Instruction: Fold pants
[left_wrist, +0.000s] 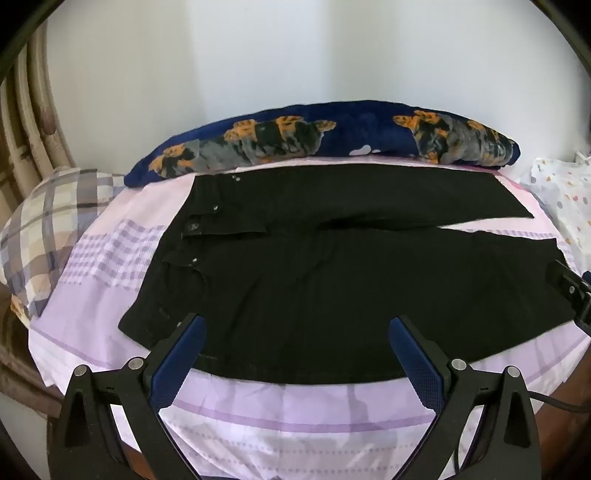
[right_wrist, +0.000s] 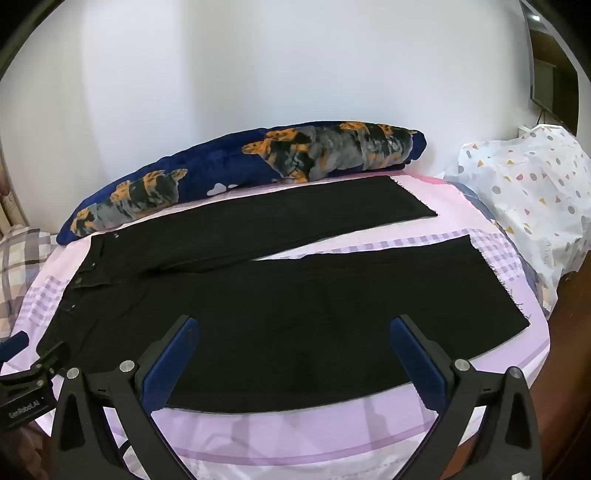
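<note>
Black pants (left_wrist: 332, 280) lie flat on the bed (left_wrist: 295, 402) in front of you, waistband toward the left and the two legs splayed in a narrow V toward the right, over a lilac sheet with checked patches. Your left gripper (left_wrist: 295, 332) hovers above the near edge of the waist and hip, its blue-padded fingers (left_wrist: 177, 365) spread wide and pinching nothing. Your right gripper (right_wrist: 295, 332) hangs over the near leg (right_wrist: 332, 321), fingers (right_wrist: 417, 362) likewise spread and empty. Behind the pants, a navy blanket (right_wrist: 236, 177) with orange-and-grey prints is rolled along the white wall (right_wrist: 258, 66). A plaid pillow (left_wrist: 48, 221) sits at the left, a white dotted cover (right_wrist: 532, 192) at the right.
</note>
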